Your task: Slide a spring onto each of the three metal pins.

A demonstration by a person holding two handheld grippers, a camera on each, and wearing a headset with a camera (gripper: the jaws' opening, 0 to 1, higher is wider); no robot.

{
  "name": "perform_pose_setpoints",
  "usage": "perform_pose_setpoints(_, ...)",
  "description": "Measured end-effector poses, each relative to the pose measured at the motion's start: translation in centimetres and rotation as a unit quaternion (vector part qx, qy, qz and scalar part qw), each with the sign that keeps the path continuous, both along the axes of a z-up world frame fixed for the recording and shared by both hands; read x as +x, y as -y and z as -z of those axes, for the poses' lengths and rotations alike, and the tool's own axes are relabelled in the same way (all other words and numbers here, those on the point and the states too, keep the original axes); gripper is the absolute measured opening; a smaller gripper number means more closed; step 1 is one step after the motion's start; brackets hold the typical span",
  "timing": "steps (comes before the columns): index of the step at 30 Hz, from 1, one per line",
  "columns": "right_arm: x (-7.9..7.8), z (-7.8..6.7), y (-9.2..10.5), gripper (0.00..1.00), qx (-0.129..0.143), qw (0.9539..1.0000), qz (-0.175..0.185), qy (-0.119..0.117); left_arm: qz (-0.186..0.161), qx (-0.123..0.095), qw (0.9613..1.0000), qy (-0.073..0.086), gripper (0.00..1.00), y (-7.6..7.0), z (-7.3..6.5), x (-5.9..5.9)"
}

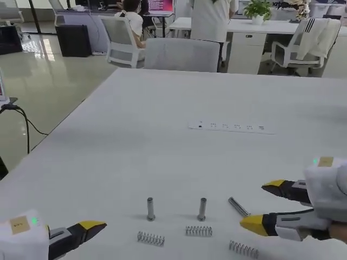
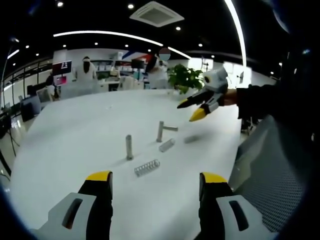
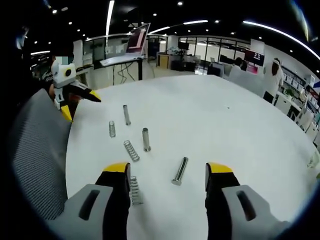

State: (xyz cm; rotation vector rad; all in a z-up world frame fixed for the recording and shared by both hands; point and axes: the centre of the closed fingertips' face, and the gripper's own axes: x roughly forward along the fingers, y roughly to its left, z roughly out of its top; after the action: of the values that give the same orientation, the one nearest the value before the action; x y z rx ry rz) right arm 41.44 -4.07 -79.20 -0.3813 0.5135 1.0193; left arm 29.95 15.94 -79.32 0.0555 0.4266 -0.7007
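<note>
Pin (image 3: 180, 170) lies flat on the desk (image 1: 162, 135), long axis slanting away, just ahead of the right gripper (image 1: 254, 205); left gripper (image 2: 156, 177) farther; both released, empty.

Colours as I log them from my feeds:
- Table (image 1: 162, 108): plain white, no pattern.
- Pins (image 1: 150, 208): silver-grey metal.
- Springs (image 1: 198, 231): silver coils.
- Left gripper (image 2: 156, 176): yellow tips, black fingers, pale grey casing.
- Right gripper (image 1: 263, 206): yellow tips, white housing, tan sticker, green light.
- Chair (image 1: 181, 54): grey.
</note>
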Motion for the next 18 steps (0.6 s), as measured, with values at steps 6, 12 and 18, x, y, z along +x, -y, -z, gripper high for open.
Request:
perform_pose_setpoints(6, 1.2, 1.4, -0.7, 0.58, -0.016, 0.9997, 0.004, -0.018, -0.006, -0.001, 1.0000, 0.002, 0.66, -0.2, -0.1, -0.2)
perform_pose_setpoints(12, 2.3, 2.2, -1.3, 0.54, -0.033, 0.9989, 0.017, -0.028, -0.009, -0.001, 1.0000, 0.004, 0.66, -0.3, -0.2, -0.2)
perform_pose_setpoints(18, 3.3, 3.0, -1.3, 0.51, -0.062, 0.9967, 0.031, -0.040, -0.009, 0.002, 1.0000, 0.003, 0.66, -0.3, -0.2, -0.2)
